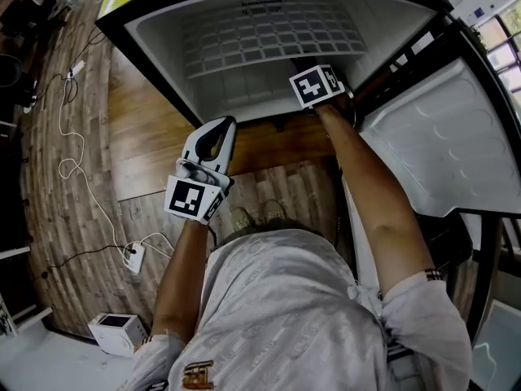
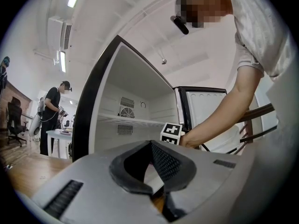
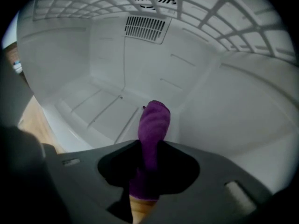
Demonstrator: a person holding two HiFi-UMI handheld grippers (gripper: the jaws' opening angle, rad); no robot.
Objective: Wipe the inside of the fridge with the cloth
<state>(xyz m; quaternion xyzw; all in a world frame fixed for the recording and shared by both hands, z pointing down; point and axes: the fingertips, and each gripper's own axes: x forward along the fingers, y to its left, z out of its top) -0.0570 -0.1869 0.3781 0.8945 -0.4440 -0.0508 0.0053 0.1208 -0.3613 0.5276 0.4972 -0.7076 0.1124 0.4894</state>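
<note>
The fridge [image 1: 159, 43] stands open, with a white interior [image 3: 219, 101]. My right gripper [image 1: 316, 86] reaches into its lower compartment; in the head view only the marker cube and the hand show. In the right gripper view that gripper [image 3: 148, 147] is shut on a purple cloth [image 3: 154, 122], which sticks out past the jaws just above the fridge floor [image 3: 105, 111], near the back corner. My left gripper [image 1: 225, 125] hangs outside the fridge over the wooden floor, jaws shut and empty. In the left gripper view it [image 2: 150, 146] faces the open fridge [image 2: 135, 92].
A wire shelf [image 1: 269, 35] spans the fridge above my right gripper. The fridge door [image 1: 440, 137] is swung open at the right. A white cable and power strip [image 1: 134, 257] lie on the wooden floor at the left, near a white box [image 1: 118, 332]. A person [image 2: 51, 120] stands by a table.
</note>
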